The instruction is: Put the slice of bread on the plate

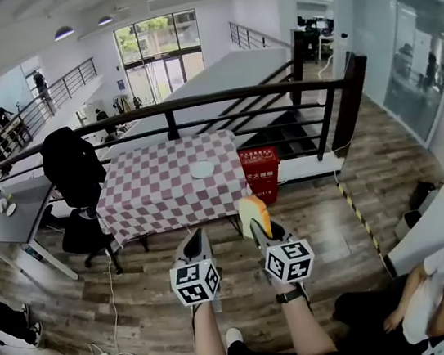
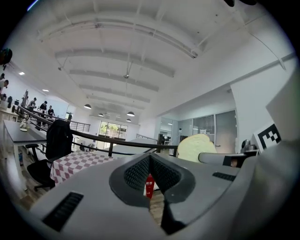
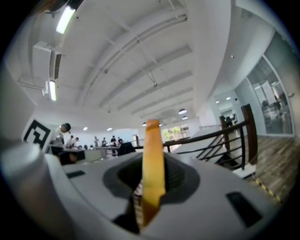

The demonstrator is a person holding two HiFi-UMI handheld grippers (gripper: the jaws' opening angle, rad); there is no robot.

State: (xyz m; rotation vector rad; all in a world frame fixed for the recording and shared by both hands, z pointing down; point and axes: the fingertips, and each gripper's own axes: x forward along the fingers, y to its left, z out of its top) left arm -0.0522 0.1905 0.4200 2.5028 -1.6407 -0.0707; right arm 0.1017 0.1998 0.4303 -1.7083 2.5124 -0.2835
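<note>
My right gripper (image 1: pixel 256 224) is shut on the slice of bread (image 1: pixel 253 212), which stands upright on edge between its jaws. In the right gripper view the bread (image 3: pixel 153 168) shows as a thin orange-crusted edge, clamped from both sides. My left gripper (image 1: pixel 193 239) is held beside it with its jaws shut and nothing between them (image 2: pixel 150 171); from its view the bread (image 2: pixel 196 147) sits to the right. The white plate (image 1: pixel 202 169) lies on the red-and-white checkered table (image 1: pixel 158 192), well ahead of both grippers.
A black railing (image 1: pixel 218 98) runs behind the table. An office chair with a black jacket (image 1: pixel 73 174) stands at the table's left, a red box (image 1: pixel 260 173) at its right. A grey desk (image 1: pixel 13 220) is far left. A seated person (image 1: pixel 437 289) is at the lower right.
</note>
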